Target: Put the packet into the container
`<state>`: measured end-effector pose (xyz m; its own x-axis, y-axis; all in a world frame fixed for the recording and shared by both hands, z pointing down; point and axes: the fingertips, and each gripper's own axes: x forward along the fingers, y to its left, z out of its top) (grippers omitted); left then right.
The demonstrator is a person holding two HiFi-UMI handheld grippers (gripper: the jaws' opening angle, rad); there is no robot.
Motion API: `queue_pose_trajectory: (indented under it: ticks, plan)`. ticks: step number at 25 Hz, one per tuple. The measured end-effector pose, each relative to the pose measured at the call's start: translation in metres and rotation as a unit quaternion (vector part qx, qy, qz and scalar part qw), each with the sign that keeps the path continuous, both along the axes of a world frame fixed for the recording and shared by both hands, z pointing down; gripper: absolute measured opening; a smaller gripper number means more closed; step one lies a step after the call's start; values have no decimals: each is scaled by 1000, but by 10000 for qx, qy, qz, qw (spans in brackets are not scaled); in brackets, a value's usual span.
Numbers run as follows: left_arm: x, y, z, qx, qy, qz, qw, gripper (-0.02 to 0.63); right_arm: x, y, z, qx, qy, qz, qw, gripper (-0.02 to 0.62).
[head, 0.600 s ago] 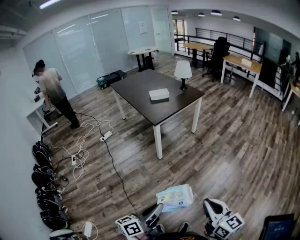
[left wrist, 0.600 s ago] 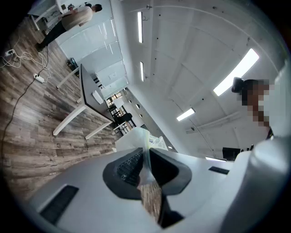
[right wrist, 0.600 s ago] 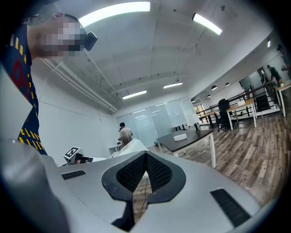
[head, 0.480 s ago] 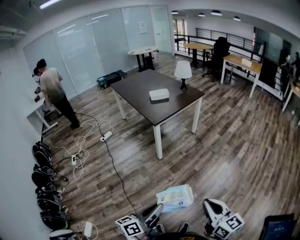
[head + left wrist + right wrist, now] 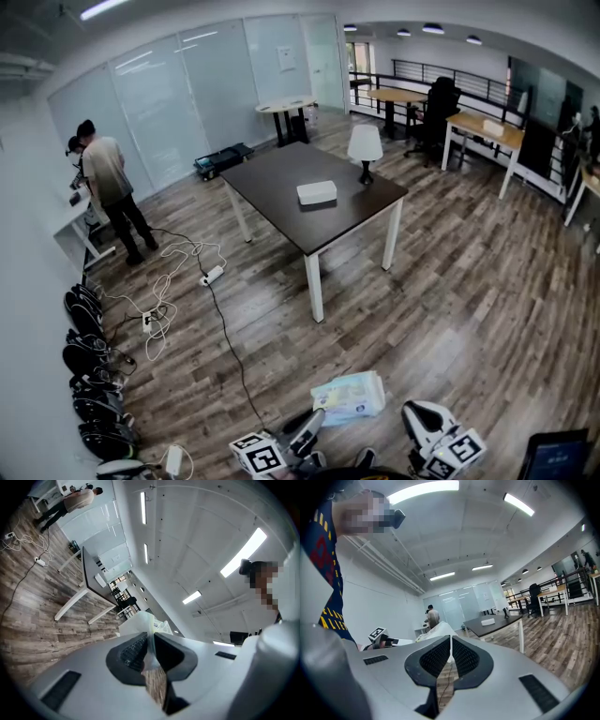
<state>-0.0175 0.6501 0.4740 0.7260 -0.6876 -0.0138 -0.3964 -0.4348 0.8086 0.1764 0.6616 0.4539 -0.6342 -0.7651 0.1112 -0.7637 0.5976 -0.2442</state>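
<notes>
Both ends pinched! The left gripper [image 5: 149, 639] is clamped on one film edge of the packet [image 5: 349, 397], and the right gripper [image 5: 451, 644] is closed tight on the other. The packet hangs between them, well short of the bench [image 5: 281, 178], where the white container [image 5: 317, 192] waits. Best carried level, pinches firm and film unstretched, arriving above the container's rim.

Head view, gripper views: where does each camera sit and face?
Head view: on the person's head, looking down over floor and table; left gripper and right gripper at bottom edge.
Left gripper view: rides the left gripper, rolled sideways; jaws pinch packet.
Right gripper view: rides the right gripper, level; jaws pinch packet.
Shared: all show packet, table, container.
</notes>
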Motion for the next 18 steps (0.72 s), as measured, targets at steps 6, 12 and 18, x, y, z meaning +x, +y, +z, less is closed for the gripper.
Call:
queue_pose_trajectory:
  ticks: [6,12,18]
  plan:
    - [6,-11,0,69,-87,-205,9997,40,5,-6,-6,-44,-162,-172,9997,11]
    - [16,-28,-2,146,-383,-468,9981,40,9,-29,-28,-208,-571,-340,9976,109]
    - [37,-44,-5,268,-923,-486,9942,41,3,-56,-24,-547,-672,-502,9950,114]
